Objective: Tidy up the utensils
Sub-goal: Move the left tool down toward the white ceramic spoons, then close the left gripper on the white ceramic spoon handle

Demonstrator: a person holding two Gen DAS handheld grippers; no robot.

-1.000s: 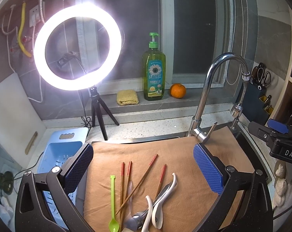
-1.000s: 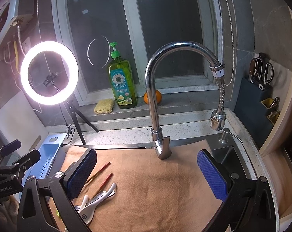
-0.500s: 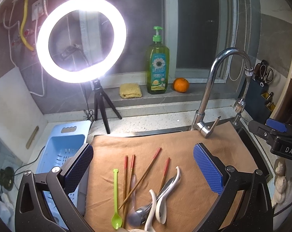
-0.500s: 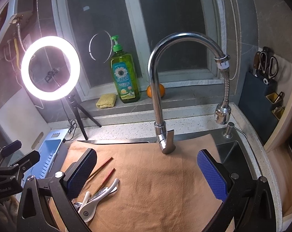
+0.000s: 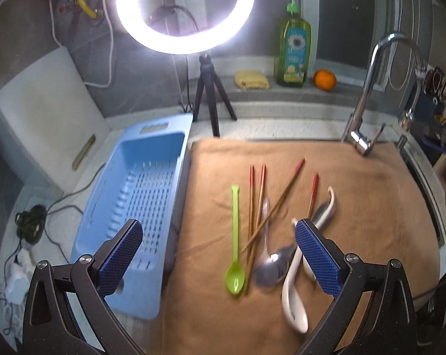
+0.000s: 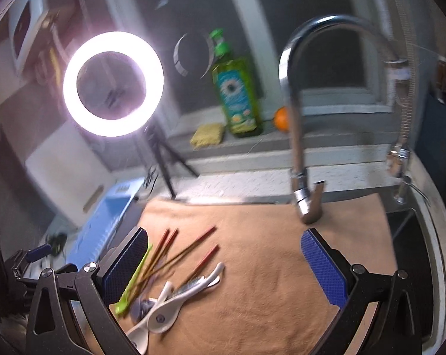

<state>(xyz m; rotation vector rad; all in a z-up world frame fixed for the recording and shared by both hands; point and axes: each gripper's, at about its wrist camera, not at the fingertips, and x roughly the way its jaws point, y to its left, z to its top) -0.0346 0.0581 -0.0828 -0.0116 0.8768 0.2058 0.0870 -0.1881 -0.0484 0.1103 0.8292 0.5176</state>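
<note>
Approach step, nothing picked yet: L gripper (image 5: 218, 247) & R gripper (image 6: 224, 264) both wide, empty. Chopsticks (image 5: 261, 198), green spoon (image 5: 235, 238), white spoons (image 5: 293, 281) piled centre-low on tan mat (image 5: 356, 207); blue basket (image 5: 140, 201) left. Next: lower, pinch one utensil

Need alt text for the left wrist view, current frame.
An open left gripper hangs over a tan cloth strewn with utensils: a green spoon, red-tipped chopsticks, a metal spoon and white spoons. An empty blue basket sits left of the cloth; a lit ring light, soap bottle, orange and faucet stand behind.
</note>
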